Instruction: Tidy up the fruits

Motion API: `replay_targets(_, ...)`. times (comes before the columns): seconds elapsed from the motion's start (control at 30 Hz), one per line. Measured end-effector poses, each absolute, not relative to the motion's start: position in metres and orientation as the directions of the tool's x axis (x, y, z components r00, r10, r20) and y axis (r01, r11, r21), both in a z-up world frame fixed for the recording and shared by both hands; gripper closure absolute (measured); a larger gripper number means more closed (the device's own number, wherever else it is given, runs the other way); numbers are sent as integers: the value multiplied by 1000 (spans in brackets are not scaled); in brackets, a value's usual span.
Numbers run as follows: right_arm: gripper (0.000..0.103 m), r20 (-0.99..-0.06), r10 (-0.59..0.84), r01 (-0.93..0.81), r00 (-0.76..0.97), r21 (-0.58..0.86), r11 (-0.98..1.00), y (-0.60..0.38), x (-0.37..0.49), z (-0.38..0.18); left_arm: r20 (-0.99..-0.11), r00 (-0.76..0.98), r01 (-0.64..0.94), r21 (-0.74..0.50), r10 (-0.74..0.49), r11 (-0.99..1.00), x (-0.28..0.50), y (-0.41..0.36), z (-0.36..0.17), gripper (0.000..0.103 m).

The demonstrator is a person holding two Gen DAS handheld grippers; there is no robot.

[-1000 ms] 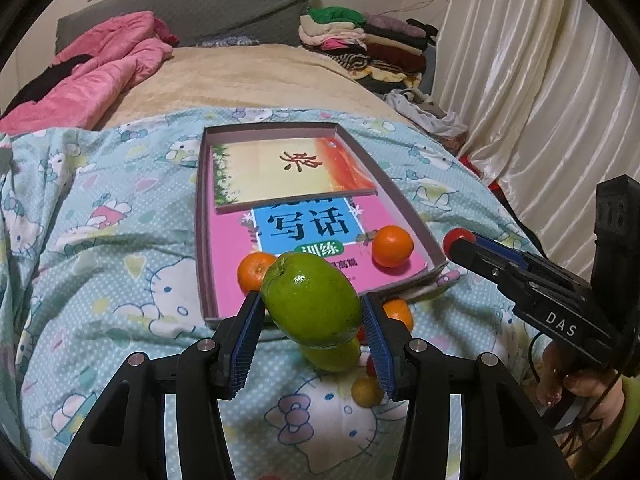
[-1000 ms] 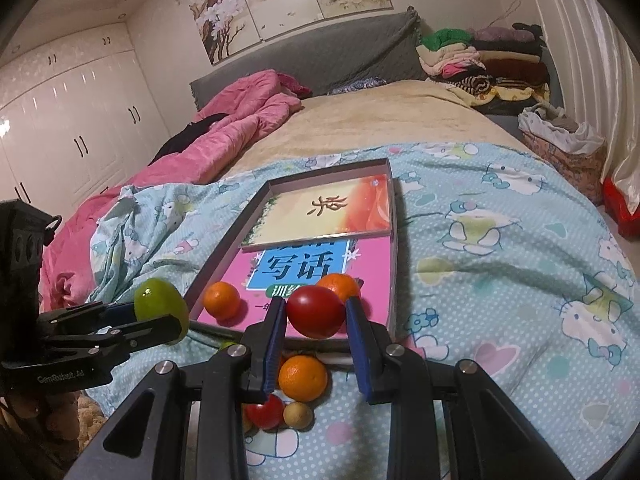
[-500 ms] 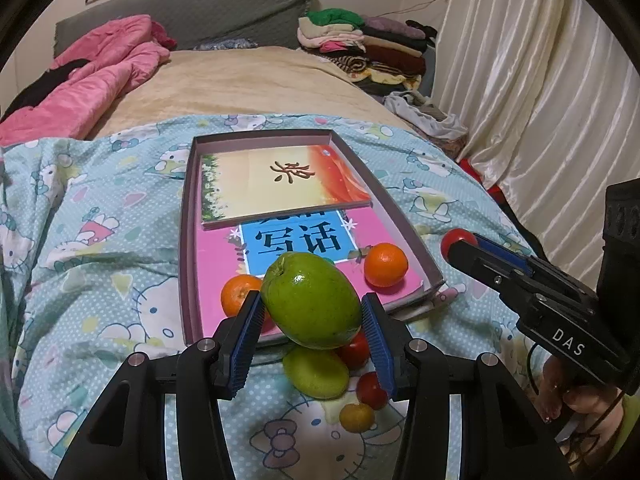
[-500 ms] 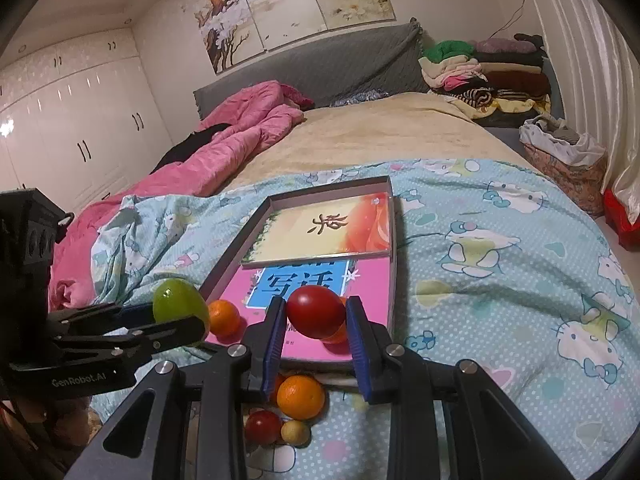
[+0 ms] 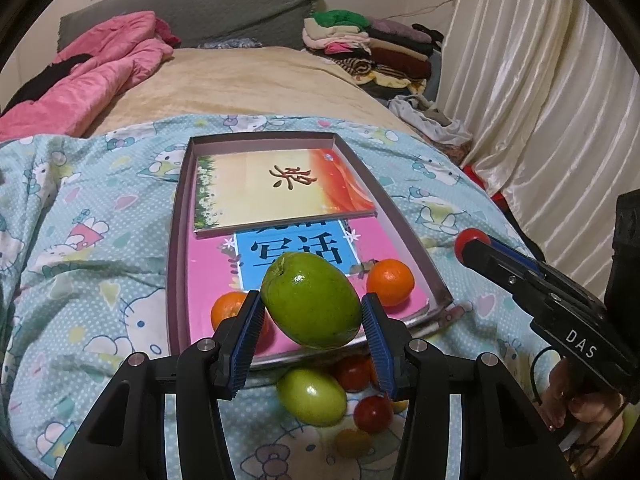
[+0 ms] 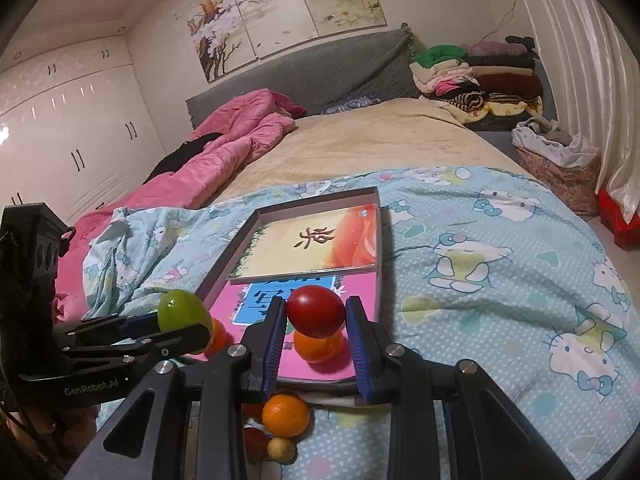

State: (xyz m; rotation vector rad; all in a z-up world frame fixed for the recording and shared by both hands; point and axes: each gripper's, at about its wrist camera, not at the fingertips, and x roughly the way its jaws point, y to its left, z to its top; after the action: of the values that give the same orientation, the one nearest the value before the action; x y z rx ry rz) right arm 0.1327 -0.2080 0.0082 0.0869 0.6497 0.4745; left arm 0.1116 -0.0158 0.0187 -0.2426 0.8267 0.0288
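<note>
While I held fruit over the tray (image 5: 178, 264), both grips looked secure.
My left gripper (image 5: 312, 310) clamped a smooth, firm green fruit (image 5: 312, 300) across its middle; my right gripper (image 6: 316, 322) pinched a slick red fruit (image 6: 316, 310).

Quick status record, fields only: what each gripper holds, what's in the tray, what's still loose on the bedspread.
left gripper: shut on green fruit, above tray's near end
right gripper: shut on red fruit
tray: two books, two oranges
bedspread: second green fruit, small red fruits, one yellow, one orange, all before the tray
</note>
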Motion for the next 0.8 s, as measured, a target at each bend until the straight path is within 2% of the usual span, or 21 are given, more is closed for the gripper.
replay_targets(0.8,72,-627,388,-401,676,129,907,-198,135,-12,-761,643,-92,-179,-79,979,137,-24,-11,51)
